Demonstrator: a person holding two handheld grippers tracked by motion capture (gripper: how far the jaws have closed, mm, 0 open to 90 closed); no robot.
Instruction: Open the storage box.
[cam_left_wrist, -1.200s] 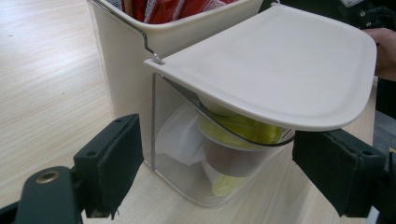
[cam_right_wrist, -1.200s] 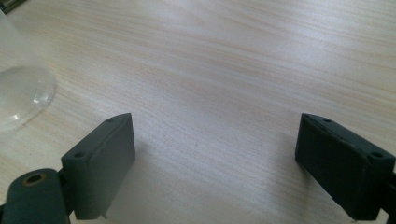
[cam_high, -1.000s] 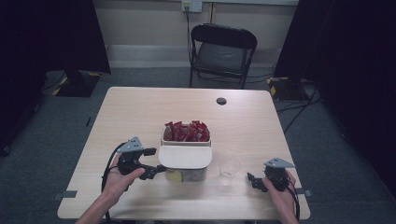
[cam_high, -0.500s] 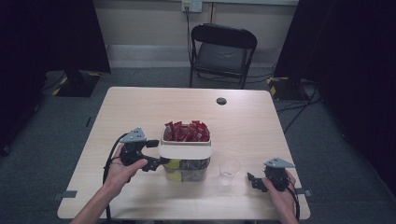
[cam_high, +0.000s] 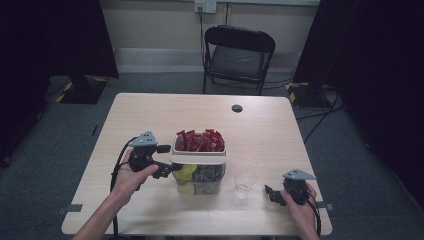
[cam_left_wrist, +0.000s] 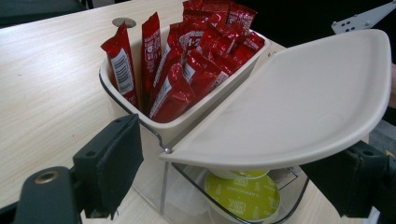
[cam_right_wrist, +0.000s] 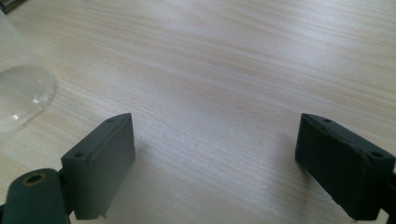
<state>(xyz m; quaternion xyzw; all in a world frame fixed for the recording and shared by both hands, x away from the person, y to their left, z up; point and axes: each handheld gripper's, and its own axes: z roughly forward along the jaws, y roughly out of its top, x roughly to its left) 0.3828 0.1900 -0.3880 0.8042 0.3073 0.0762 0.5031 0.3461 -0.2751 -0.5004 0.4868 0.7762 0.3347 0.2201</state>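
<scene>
From the high view, I see a pale wooden table (cam_high: 150, 115) with a clear container (cam_high: 199, 172) near its front middle. A cream tray on top holds upright red packets (cam_high: 199, 141), and yellow-lidded pods (cam_high: 185, 172) show through the clear wall below. My left tongs (cam_high: 167, 169) sit at the container's left side, pointing right toward it, jaws apart and reaching around its near-left corner. Whether they touch it I cannot tell from here. A clear plastic cup (cam_high: 245, 181) stands just right of the container. My right tongs (cam_high: 270, 192) rest near the table's front right edge, pointing left toward the cup, well apart from the container. The left hand is much the nearer of the 2.

From the left gripper view, the left tongs (cam_left_wrist: 233, 186) are wide open and hold nothing. The container (cam_left_wrist: 187, 196) lies straight ahead, between the 2 jaws, its long side running away from me. A cream lid (cam_left_wrist: 299, 102) covers the near half, and the packets (cam_left_wrist: 187, 60) stand behind it. The lid hides most of 1 pod (cam_left_wrist: 243, 196), and the frame's bottom edge cuts off the container's base.

From the right gripper view, the right tongs (cam_right_wrist: 215, 172) are wide open and empty over bare table (cam_right_wrist: 224, 56). The cup (cam_right_wrist: 21, 93) is cut off at the left edge.
</scene>
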